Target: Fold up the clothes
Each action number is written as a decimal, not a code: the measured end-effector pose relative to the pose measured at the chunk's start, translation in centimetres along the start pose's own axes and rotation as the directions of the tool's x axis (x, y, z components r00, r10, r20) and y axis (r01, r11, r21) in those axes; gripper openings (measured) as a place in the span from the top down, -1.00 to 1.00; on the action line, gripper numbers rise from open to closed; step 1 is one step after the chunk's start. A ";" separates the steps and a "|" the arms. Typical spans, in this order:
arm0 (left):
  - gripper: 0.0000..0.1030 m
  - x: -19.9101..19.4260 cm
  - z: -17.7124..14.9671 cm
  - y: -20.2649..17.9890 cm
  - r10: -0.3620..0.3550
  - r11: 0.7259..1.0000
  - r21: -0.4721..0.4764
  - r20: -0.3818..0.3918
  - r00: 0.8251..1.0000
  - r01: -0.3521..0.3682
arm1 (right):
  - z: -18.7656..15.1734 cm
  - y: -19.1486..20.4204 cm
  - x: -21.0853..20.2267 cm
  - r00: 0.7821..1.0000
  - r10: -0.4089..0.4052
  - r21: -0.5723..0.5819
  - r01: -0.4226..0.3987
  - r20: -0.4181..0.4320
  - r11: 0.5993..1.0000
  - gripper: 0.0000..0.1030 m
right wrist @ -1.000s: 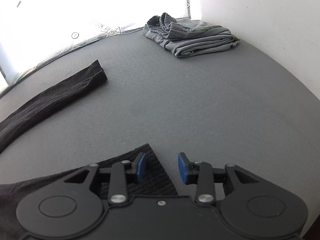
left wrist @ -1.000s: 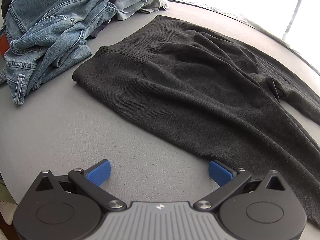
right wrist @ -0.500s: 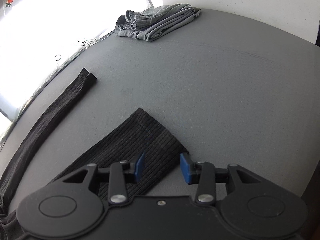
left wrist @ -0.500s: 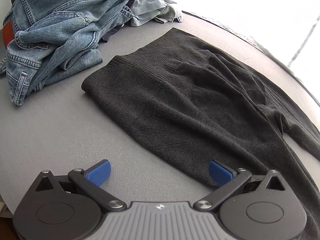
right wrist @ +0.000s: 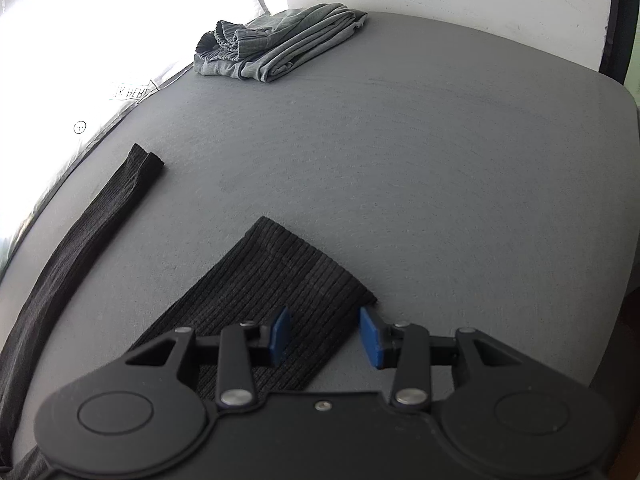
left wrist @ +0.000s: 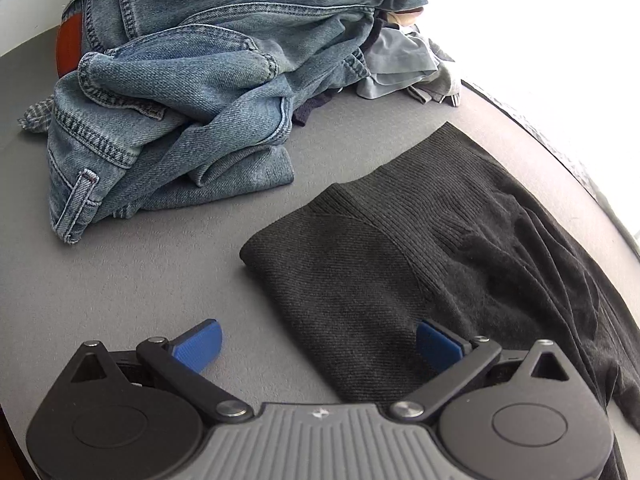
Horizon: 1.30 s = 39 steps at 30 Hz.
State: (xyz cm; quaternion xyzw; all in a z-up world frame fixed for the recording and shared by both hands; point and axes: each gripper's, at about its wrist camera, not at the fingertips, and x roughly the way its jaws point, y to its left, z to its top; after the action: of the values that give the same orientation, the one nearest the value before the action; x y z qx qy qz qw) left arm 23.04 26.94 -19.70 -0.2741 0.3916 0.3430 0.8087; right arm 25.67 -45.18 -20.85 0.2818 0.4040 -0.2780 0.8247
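Dark knit trousers point(left wrist: 380, 260) lie flat on the grey surface point(left wrist: 120, 280). My left gripper point(left wrist: 316, 336) hangs wide open just above their waist end; the left finger is over bare surface, the right one over the cloth. In the right wrist view the near leg's ribbed cuff point(right wrist: 288, 268) lies under my right gripper point(right wrist: 324, 322), whose jaws stand partly apart with the pads off the cloth. The far leg point(right wrist: 100, 216) stretches along the left, its cuff away from the gripper.
A heap of blue denim point(left wrist: 192, 100) with pale grey clothes point(left wrist: 400, 68) behind it sits just beyond the waist end. A folded grey garment point(right wrist: 276, 48) lies at the far side by the white wall. The surface's edge point(right wrist: 624, 200) runs down the right.
My left gripper has slid toward the waist end, so the denim heap looms closer. My right gripper has rolled and shifted over the near cuff, which now reaches further between its fingers.
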 end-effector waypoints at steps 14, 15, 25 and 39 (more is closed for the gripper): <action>0.93 -2.2 4.6 0.7 0.002 0.985 -0.169 0.110 0.994 0.017 | 2.5 1.7 -4.0 0.988 0.064 0.099 -0.078 0.138 0.992 0.92; 0.92 -3.0 5.1 0.6 0.005 0.984 -0.175 0.120 0.993 0.017 | 2.9 2.2 -4.6 0.987 0.065 0.088 -0.078 0.146 0.993 0.93; 0.93 -4.4 9.6 -5.4 0.024 0.993 -0.120 0.170 0.985 -0.004 | 5.7 10.2 -5.3 0.977 -0.055 -0.152 0.087 0.208 0.985 0.93; -0.10 5.8 15.7 -22.7 -0.079 0.980 0.198 0.235 0.969 0.032 | 16.9 27.8 10.2 0.996 0.053 -0.251 -0.033 0.075 0.967 -0.23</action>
State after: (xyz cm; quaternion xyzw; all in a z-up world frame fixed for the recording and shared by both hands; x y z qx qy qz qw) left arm 50.13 26.11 -12.00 -0.1614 0.3136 0.3113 0.8825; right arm 58.67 -40.07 -13.82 0.1731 0.3960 -0.2182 0.8750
